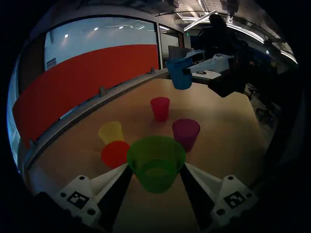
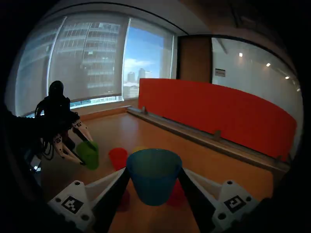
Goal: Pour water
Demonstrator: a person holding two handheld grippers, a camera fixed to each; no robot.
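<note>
- Nearest, the green cup (image 1: 156, 161), pinched mid-wall by the left gripper (image 1: 156, 173), both fingers pressing; upright, mouth up, over the table (image 1: 225, 132).
- Thin, light plastic by the look, likely squashy; best gripped gently below the rim.
- Rightward, the blue cup (image 2: 154, 180), clamped in the right gripper (image 2: 154, 173); axis vertical too; any water inside, cannot tell.

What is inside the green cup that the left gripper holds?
The green cup looks empty: its inner wall and bottom show. A little clear water cannot be ruled out. Nothing covers the inside.
</note>
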